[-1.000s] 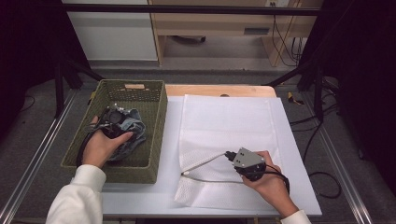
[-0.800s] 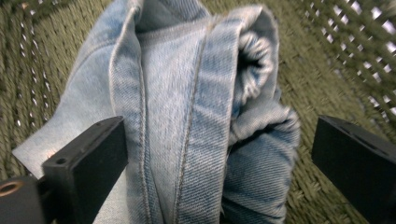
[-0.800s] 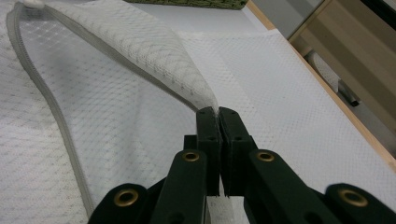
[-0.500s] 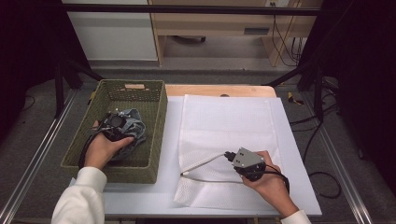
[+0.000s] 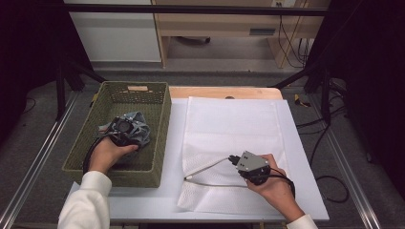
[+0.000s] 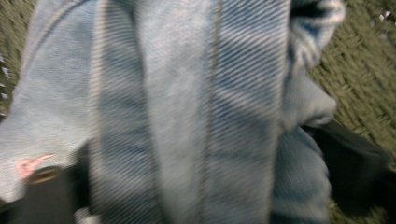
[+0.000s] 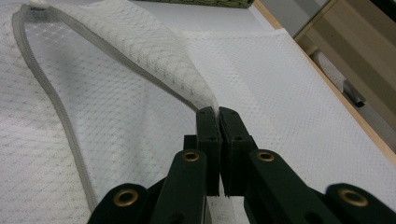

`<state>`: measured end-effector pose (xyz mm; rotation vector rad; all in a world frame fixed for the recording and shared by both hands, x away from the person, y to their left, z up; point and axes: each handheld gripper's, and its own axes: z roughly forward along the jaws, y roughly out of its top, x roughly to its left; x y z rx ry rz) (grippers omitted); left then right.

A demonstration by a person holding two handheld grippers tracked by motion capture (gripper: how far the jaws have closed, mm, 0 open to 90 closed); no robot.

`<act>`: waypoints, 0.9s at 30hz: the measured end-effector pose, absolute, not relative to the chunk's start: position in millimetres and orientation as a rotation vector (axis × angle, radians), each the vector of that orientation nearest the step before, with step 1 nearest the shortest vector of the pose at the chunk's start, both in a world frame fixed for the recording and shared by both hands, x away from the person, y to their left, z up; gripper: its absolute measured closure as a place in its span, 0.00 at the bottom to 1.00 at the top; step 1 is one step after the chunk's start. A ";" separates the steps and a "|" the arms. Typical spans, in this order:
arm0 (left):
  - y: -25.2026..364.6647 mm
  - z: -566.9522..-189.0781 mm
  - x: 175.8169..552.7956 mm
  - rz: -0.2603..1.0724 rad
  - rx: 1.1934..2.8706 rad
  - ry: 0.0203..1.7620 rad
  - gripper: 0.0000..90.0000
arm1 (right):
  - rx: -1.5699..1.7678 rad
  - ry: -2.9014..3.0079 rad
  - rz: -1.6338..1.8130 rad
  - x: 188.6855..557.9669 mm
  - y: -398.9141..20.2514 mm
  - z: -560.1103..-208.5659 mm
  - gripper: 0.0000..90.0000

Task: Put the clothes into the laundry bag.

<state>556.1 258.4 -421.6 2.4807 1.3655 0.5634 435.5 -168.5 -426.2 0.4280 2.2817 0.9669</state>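
Left gripper view: denim garment (image 6: 187,112) between closing jaws of left gripper (image 5: 125,128), inside green basket (image 5: 162,119). Bite thick fold before lifting. Right gripper (image 7: 218,112) clamped on mesh bag (image 7: 140,51) edge; hold mouth raised.

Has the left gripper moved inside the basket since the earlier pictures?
Yes. The left gripper has come down onto the denim cloth and shifted slightly toward the green basket's right wall; its jaws have just been closing, with denim between them.
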 end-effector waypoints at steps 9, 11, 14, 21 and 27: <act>269.5 -406.2 552.8 0.594 2.437 1.434 0.66 | 0.434 2.281 0.970 435.9 -169.2 -425.5 0.98; 270.0 -401.0 552.2 0.614 2.415 1.447 0.68 | 0.435 2.282 0.971 435.7 -169.1 -425.4 0.98; 272.0 -393.3 550.4 0.642 2.373 1.450 0.69 | 0.431 2.284 0.976 436.0 -169.3 -425.1 0.98; 281.1 -378.8 545.0 0.667 2.294 1.442 0.70 | 0.431 2.305 0.990 435.9 -170.2 -424.8 0.98; 285.1 -370.4 539.3 0.679 2.251 1.420 0.70 | 0.435 2.308 1.000 435.3 -170.6 -424.1 0.98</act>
